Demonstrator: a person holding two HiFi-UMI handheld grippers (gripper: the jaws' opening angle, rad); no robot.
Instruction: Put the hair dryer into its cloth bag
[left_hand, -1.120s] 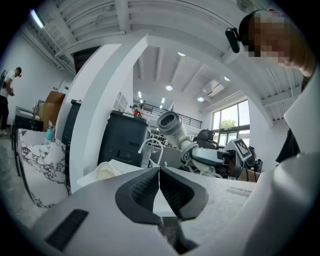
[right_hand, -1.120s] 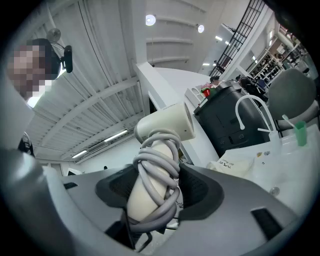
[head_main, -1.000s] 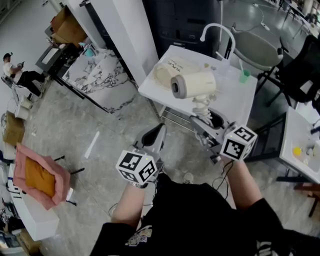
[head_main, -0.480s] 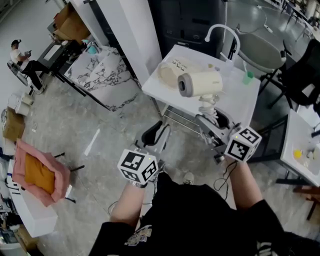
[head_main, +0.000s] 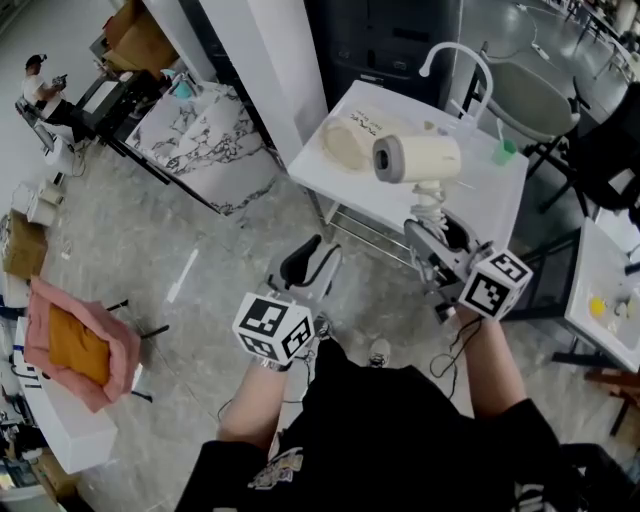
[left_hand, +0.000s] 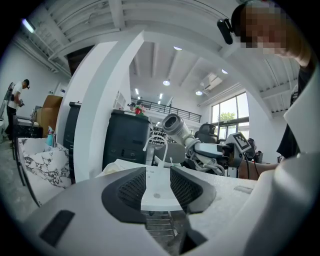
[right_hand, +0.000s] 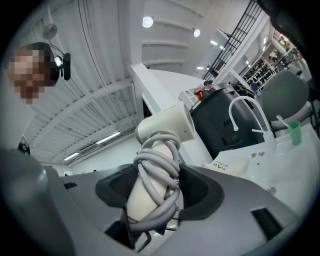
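Note:
The cream hair dryer (head_main: 415, 158) hangs above the white table (head_main: 350, 190), nozzle toward the left. My right gripper (head_main: 437, 232) is shut on its handle, which has the grey cord wound round it (right_hand: 159, 175). The cream cloth bag (head_main: 350, 140) lies flat on the table behind the dryer, with nothing holding it. My left gripper (head_main: 305, 265) hovers in front of the table's near edge. Its jaws have just been opening and stand open with nothing between them. In the left gripper view the dryer (left_hand: 175, 126) sits up and to the right of those jaws.
On the table stand a curved white tube (head_main: 455, 60) and a green cup (head_main: 507, 152). A grey chair (head_main: 530, 100) and a black cabinet (head_main: 390, 40) are behind it, a white pillar (head_main: 265, 60) and a marbled table (head_main: 210, 140) to the left. A person (head_main: 45, 85) sits far left.
The left gripper's jaws have gone from shut to open and the gripper has edged toward the table. The right gripper still grips the dryer's handle in the same pose.

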